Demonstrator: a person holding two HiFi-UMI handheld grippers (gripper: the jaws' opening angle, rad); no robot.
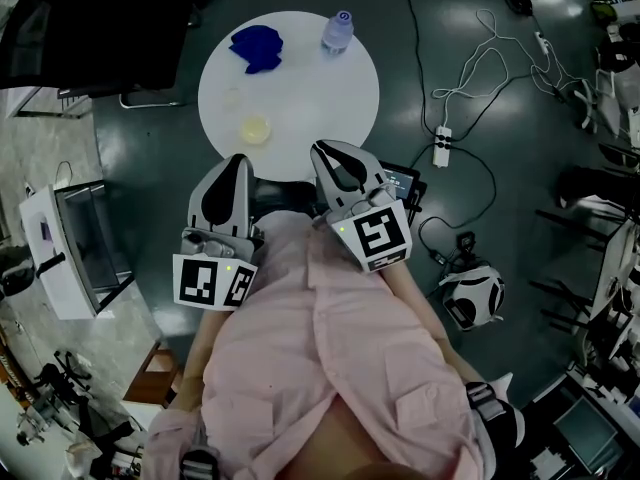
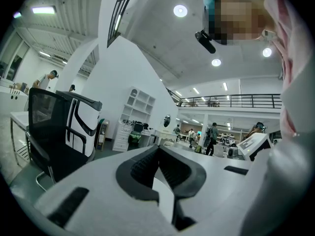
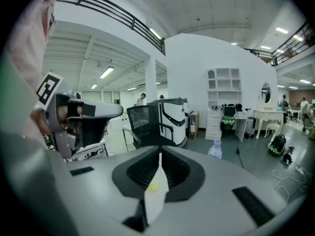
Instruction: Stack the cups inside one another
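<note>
Item: cups, two seen, on a round white surface [image 1: 320,98].
- Yellow cup [image 1: 256,128]: upright near the front edge.
- Pale cup [image 1: 232,96]: just behind it, apart, not nested.
- Left hand-held gripper [image 1: 238,163]: jaws together, empty, raised near the chest. The yellow cup lies just ahead, slightly right; probably the nearer tool.
- Right hand-held gripper [image 1: 328,156]: jaws together, empty; cups ahead-left.
- Also: bottle [image 1: 338,30], blue item [image 1: 256,48].

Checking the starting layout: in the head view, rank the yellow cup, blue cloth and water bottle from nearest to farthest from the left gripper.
1. Yellow cup, just ahead of the left gripper.
2. Blue cloth, far side, left.
3. Water bottle, far side, right.
</note>
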